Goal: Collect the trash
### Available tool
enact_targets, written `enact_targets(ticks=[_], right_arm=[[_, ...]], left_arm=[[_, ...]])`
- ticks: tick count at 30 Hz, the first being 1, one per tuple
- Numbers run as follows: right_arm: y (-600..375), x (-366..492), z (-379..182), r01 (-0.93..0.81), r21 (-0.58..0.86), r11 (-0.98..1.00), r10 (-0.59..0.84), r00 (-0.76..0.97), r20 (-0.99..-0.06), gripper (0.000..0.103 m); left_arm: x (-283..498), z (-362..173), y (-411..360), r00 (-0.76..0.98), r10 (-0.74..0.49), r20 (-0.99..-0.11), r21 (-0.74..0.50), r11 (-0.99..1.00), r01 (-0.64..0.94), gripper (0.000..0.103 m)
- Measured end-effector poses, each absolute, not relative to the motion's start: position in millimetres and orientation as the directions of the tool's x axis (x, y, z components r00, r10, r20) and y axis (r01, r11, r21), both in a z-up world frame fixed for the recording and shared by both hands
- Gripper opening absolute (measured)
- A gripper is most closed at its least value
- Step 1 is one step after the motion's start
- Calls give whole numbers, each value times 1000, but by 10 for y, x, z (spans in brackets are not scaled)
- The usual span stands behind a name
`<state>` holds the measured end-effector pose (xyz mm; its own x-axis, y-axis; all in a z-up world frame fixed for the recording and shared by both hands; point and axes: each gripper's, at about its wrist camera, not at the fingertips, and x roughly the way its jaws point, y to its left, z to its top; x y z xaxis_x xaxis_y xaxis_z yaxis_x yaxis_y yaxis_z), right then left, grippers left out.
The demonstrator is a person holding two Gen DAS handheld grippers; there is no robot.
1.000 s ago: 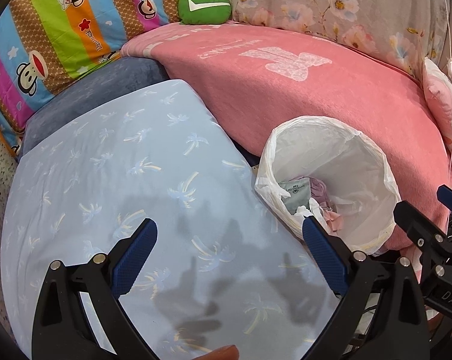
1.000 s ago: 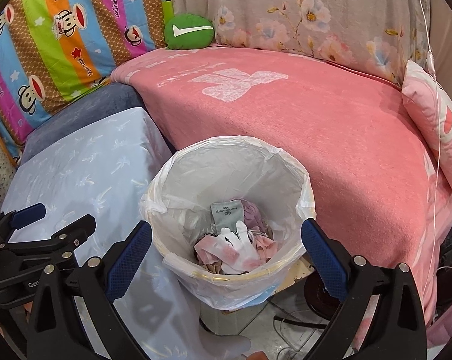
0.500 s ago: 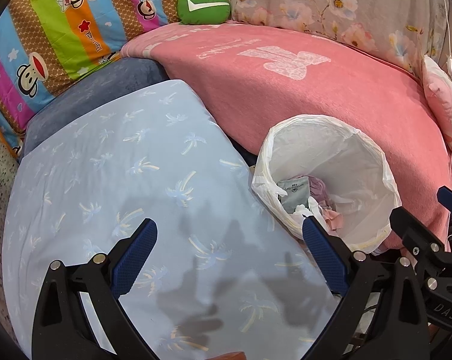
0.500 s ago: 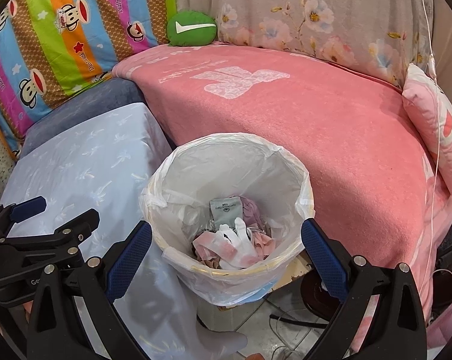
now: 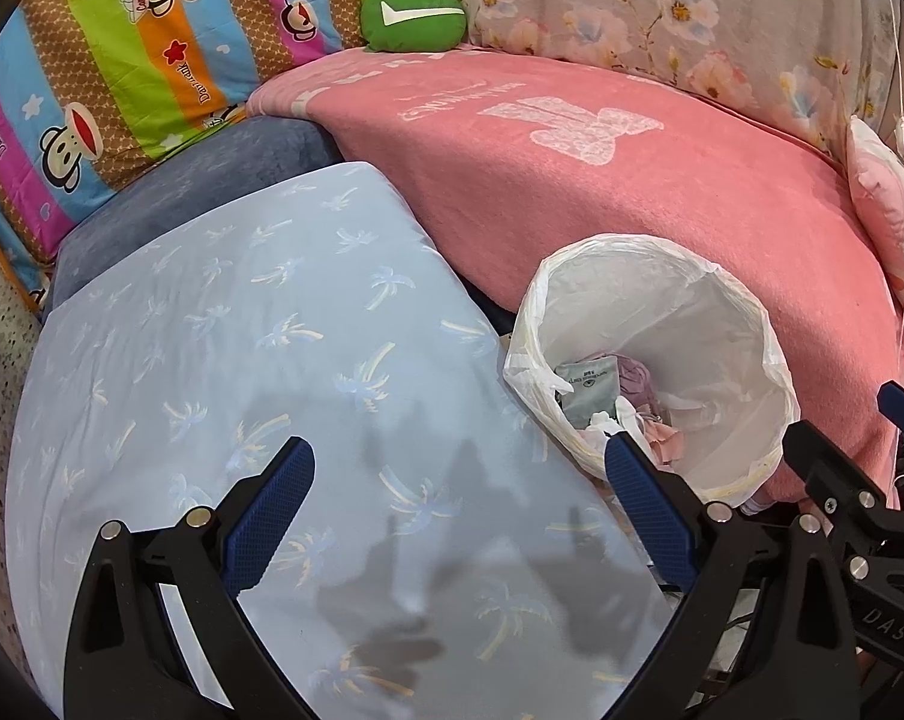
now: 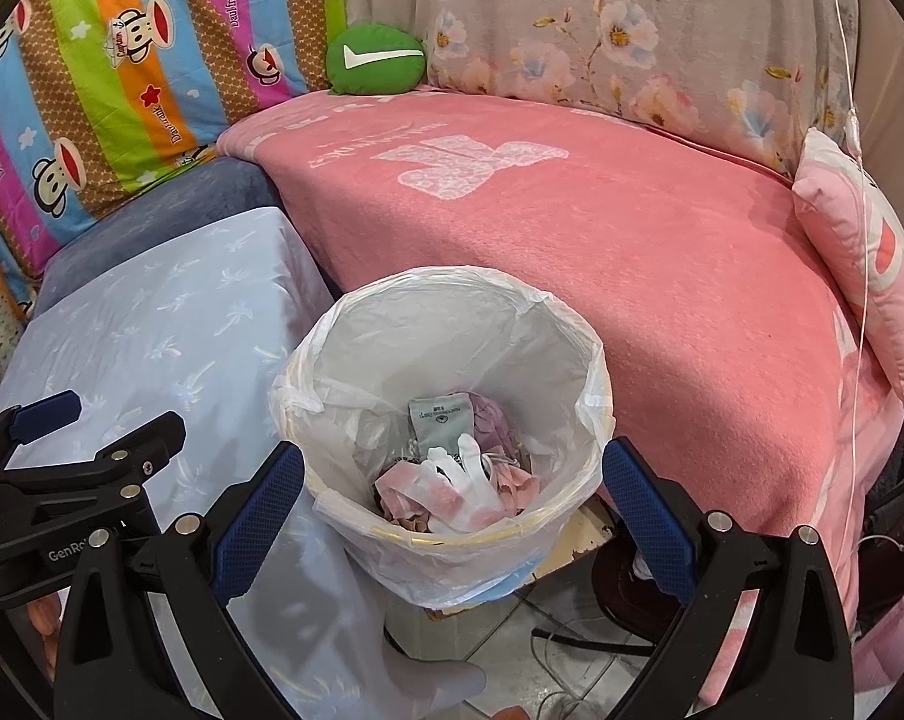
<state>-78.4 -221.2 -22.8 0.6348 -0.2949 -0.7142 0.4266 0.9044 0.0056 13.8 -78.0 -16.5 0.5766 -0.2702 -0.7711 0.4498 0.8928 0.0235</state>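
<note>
Trash [image 6: 452, 474] heaped in lined bin [image 6: 577, 324] btwn pale-blue cloth [image 5: 224, 324] & pink blanket [image 6: 631, 240]. L gripper [image 5: 457, 480], R gripper [image 6: 452, 480]: both spread wide, pinching nothing.

We see a thin glossy plastic liner [image 6: 452, 324] in the bin, crumpled paper and plastic trash [image 6: 452, 474] inside. Light blue cloth [image 5: 242, 360] smooth, slight sheen. Pink blanket [image 6: 601, 240] matt, fuzzy. Gripper pads [image 6: 260, 516] textured blue, frames matt black plastic.
</note>
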Motion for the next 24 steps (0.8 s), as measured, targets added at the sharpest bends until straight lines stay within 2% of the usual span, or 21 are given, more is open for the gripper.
enact_targets(ticks=[24], right_arm=[[-2245,-805,-266,437,3,899,-301,624,-721,97]], left_arm=[[128,-180,-766,573,-258,-778,26,898,439,93]])
